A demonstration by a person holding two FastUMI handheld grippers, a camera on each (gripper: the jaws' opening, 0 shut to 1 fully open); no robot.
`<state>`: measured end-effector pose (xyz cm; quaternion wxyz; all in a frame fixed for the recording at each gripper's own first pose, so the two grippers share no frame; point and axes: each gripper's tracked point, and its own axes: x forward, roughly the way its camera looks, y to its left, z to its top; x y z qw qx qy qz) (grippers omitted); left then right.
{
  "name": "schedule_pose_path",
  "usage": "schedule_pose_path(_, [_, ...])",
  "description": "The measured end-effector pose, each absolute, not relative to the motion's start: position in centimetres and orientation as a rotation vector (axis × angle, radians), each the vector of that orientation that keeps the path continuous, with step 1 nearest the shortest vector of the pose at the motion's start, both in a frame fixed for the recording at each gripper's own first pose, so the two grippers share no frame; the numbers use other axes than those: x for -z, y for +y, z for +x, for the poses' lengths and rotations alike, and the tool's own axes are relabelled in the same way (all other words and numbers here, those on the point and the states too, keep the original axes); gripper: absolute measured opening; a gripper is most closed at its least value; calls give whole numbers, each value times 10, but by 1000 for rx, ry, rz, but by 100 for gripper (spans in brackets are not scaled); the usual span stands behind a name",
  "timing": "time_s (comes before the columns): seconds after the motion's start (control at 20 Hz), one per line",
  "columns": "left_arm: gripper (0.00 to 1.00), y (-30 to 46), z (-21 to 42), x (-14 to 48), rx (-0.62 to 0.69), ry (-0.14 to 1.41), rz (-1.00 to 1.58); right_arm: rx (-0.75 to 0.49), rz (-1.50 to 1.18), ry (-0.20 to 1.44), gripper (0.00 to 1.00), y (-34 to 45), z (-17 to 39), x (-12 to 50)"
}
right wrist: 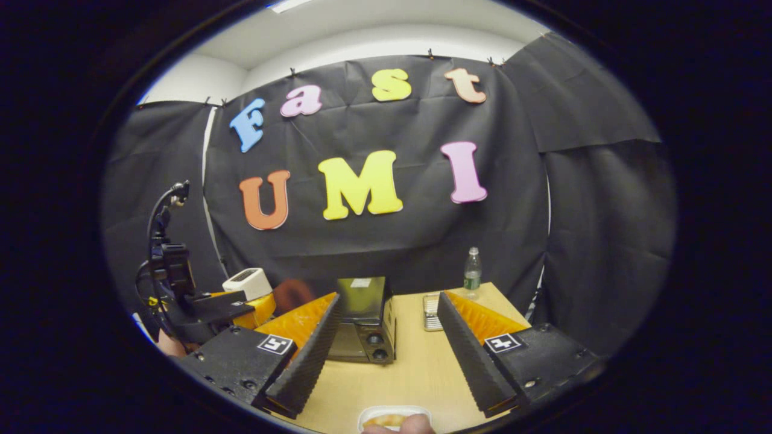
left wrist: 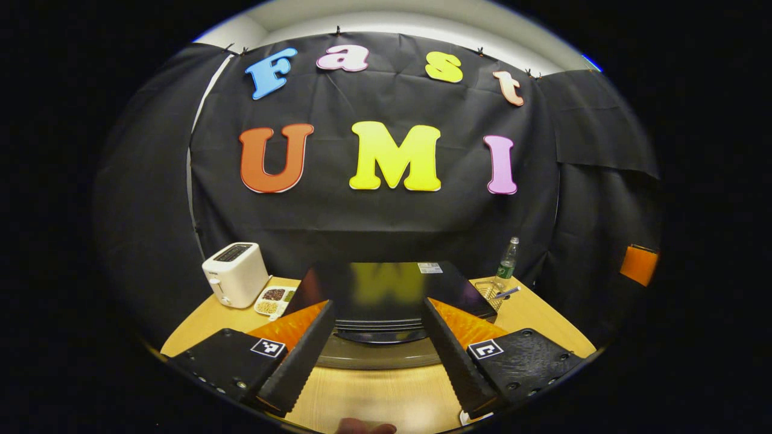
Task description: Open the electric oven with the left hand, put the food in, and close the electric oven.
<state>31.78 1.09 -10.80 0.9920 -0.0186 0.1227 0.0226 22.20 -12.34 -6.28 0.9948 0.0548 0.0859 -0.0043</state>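
In the left gripper view, the left claw [left wrist: 377, 343] is standing released, its two fingers spread wide and gripping nothing, hovering above the wooden desk [left wrist: 386, 395] directly in front of the electric oven [left wrist: 386, 295]. The oven is sitting between the fingers in this view, its dark top reflecting the wall and its curved door handle [left wrist: 380, 355] lying just beyond the fingertips; whether a finger is touching the handle cannot be told. To the left of the oven, a white toaster [left wrist: 236, 274] is standing on the desk, with a small compartment tray [left wrist: 274, 299] of grains and beans lying just beside it. To the right of the oven, a wire basket [left wrist: 491, 292] is resting near the desk edge, and a plastic bottle [left wrist: 508, 259] is standing upright behind it. In the right gripper view, the right claw [right wrist: 386, 355] is also standing released, fingers apart and empty. At the near edge of this view, a white dish holding the food [right wrist: 392, 417] is lying on the desk, partly hidden by a fingertip of the person's hand. Farther off, the oven [right wrist: 365, 322] is showing its control-knob side, with its door appearing closed. At far left, the other gripper [right wrist: 211, 313] is positioned in front of the oven.
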Motion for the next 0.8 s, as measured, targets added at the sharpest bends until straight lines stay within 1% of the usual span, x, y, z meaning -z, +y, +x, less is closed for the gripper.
schedule_pose_path(0.15, [94,13,342,139,-51,301,-29,13,98,187,97,-137,237,70])
schedule_pose_path(0.3, [95,16,353,166,-74,361,-33,17,96,210,97,-149,247,82])
schedule_pose_path(0.45, [95,16,355,172,-96,360,-34,31,109,230,97,-157,254,89])
schedule_pose_path(0.5, [93,14,354,175,-99,373,-30,30,116,237,97,-157,257,91])
schedule_pose_path(0.55, [95,13,347,182,-109,400,-33,26,122,244,97,-156,259,94])
schedule_pose_path(0.6, [86,14,350,177,-103,372,-14,19,127,249,97,-154,262,96])
schedule_pose_path(0.65, [86,14,344,184,-104,405,-26,15,130,251,97,-152,262,98])
schedule_pose_path(0.7, [87,12,341,181,-106,392,-36,11,131,249,97,-150,263,97])
schedule_pose_path(0.75, [98,11,335,184,-105,412,-40,8,131,253,97,-147,263,100])
schedule_pose_path(0.8, [87,11,329,181,-104,404,-41,2,131,264,97,-144,263,104])
